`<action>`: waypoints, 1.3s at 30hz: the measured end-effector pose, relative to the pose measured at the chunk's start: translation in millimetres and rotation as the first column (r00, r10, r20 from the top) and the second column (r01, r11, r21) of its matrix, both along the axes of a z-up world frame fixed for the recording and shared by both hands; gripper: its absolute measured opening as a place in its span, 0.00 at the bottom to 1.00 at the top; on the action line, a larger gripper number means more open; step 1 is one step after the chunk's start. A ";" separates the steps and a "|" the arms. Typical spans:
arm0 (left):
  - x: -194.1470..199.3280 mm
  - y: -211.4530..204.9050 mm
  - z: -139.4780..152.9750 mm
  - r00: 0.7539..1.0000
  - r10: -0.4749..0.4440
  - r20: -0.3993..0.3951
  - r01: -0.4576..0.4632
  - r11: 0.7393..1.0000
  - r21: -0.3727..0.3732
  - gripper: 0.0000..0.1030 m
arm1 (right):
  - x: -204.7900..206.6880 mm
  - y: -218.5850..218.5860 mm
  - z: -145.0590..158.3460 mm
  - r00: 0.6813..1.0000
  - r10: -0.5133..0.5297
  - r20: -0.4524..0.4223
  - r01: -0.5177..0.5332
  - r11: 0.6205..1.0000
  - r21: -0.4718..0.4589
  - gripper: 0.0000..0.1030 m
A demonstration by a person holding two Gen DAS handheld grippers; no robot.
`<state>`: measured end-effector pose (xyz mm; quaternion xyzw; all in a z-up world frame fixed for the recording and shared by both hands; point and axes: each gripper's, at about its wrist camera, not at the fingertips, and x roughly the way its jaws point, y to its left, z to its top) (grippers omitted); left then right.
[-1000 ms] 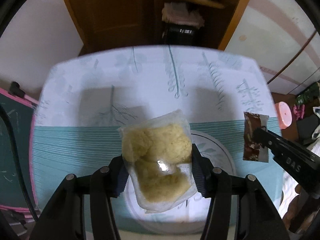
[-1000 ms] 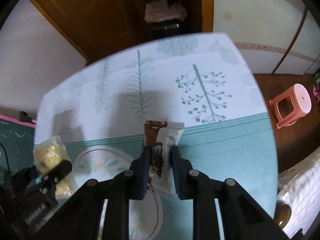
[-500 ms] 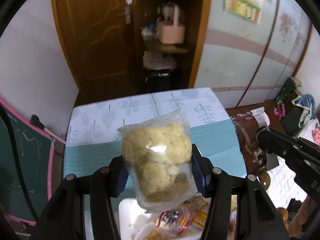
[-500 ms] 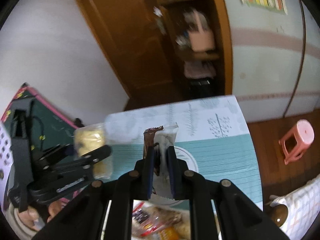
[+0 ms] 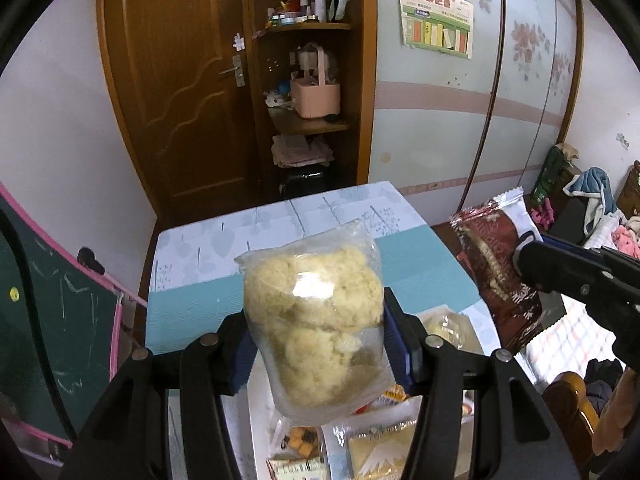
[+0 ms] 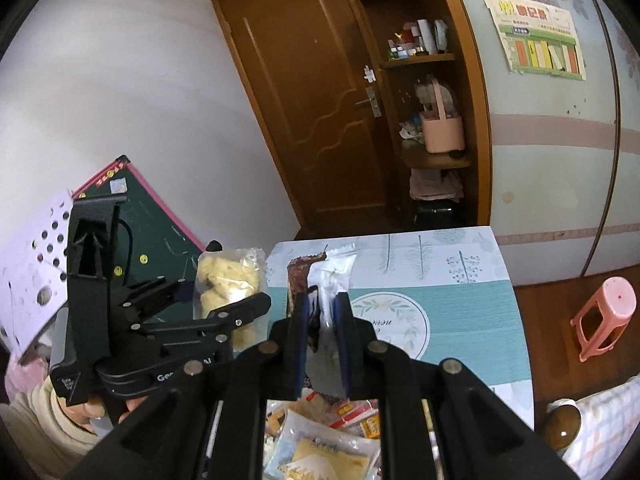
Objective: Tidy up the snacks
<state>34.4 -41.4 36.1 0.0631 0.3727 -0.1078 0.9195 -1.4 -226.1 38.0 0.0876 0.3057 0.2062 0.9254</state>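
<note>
Though clamped by fingers, clear cookie bag (image 5: 316,320) and brown wrapper (image 6: 316,292), lower ends hidden.

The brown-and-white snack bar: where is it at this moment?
The brown-and-white snack bar is clamped in the right gripper, held above the table. In the left wrist view it shows at right, beside the clear bag of yellow puffs held by the left gripper.
</note>
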 end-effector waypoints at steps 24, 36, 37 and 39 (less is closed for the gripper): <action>-30.8 15.2 -94.8 0.993 0.081 -0.089 -0.077 0.996 0.044 0.99 | -44.0 22.7 -91.2 0.989 -0.123 -0.085 0.107 0.978 -0.179 0.51; -33.4 14.4 -89.7 0.991 0.114 -0.076 -0.112 0.993 0.022 0.99 | -57.0 27.8 -79.2 0.991 -0.137 -0.012 0.131 0.970 -0.206 0.57; -33.4 14.6 -89.7 0.991 0.113 -0.076 -0.112 0.993 0.021 0.99 | -57.3 27.9 -79.1 0.990 -0.137 -0.010 0.132 0.970 -0.206 0.57; -33.8 14.0 -88.5 0.991 0.113 -0.072 -0.112 0.993 0.024 0.99 | -57.9 27.3 -78.4 0.990 -0.139 -0.006 0.135 0.970 -0.203 0.58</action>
